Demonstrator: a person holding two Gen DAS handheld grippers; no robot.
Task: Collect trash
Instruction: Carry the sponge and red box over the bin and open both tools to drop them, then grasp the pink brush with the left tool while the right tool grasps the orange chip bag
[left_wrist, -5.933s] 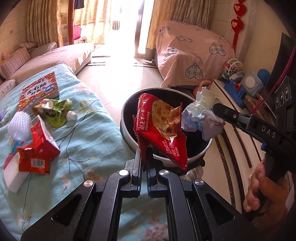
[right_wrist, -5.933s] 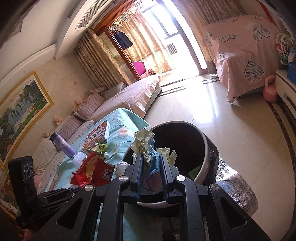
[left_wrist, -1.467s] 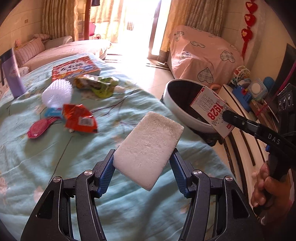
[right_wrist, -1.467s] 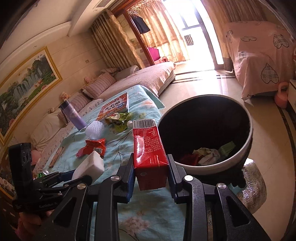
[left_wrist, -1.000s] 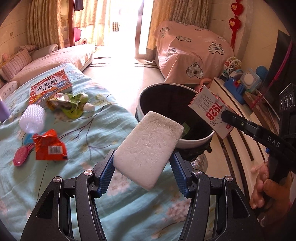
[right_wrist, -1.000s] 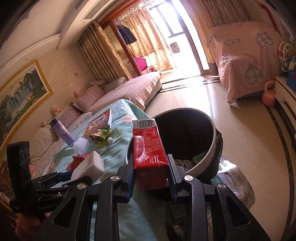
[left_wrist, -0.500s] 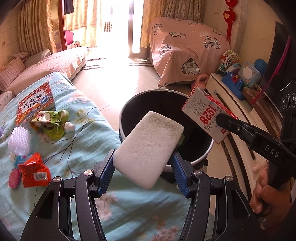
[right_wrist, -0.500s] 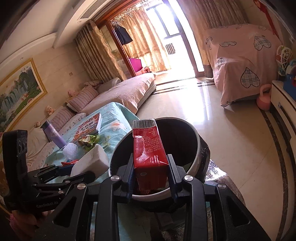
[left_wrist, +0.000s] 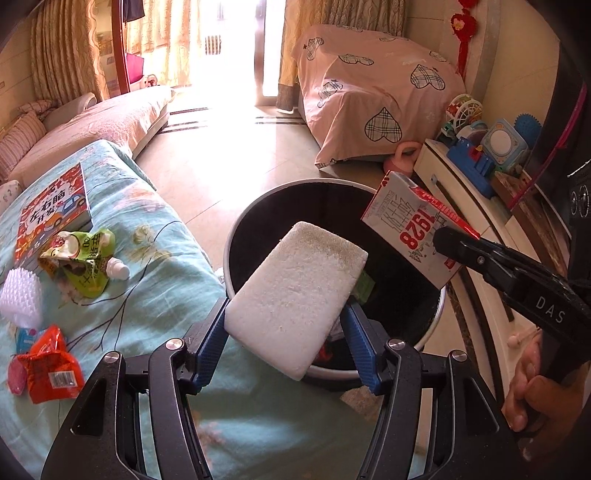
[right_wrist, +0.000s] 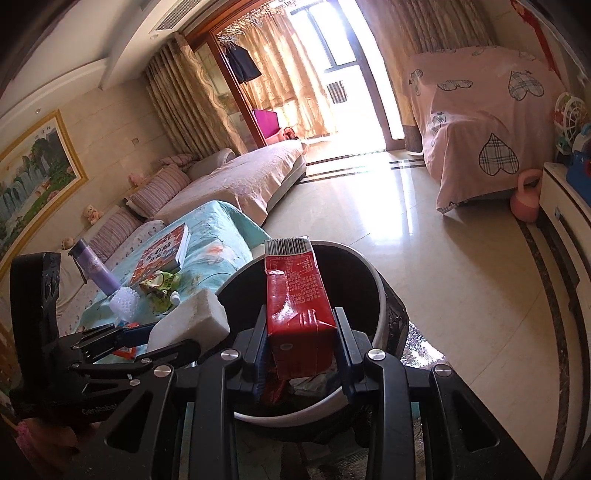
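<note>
L tongs (left_wrist: 284, 328) clamp white foam block (left_wrist: 295, 299); R tongs (right_wrist: 301, 343) clamp red carton (right_wrist: 299, 299). Round black bin (left_wrist: 236, 229) sits just ahead: open both once fully above its mouth.

Teal floral bedspread (left_wrist: 155, 258) carries a red picture book (left_wrist: 51, 210) near its far left edge and a white bristly brush (left_wrist: 20, 297) just below it at the left edge. Purple cylindrical bottle (right_wrist: 94, 271) stands upright behind the brush. Across the glossy tile floor (right_wrist: 424, 266): pink heart-print cover (left_wrist: 373, 92), pink kettlebell (right_wrist: 526, 201) at its foot.
</note>
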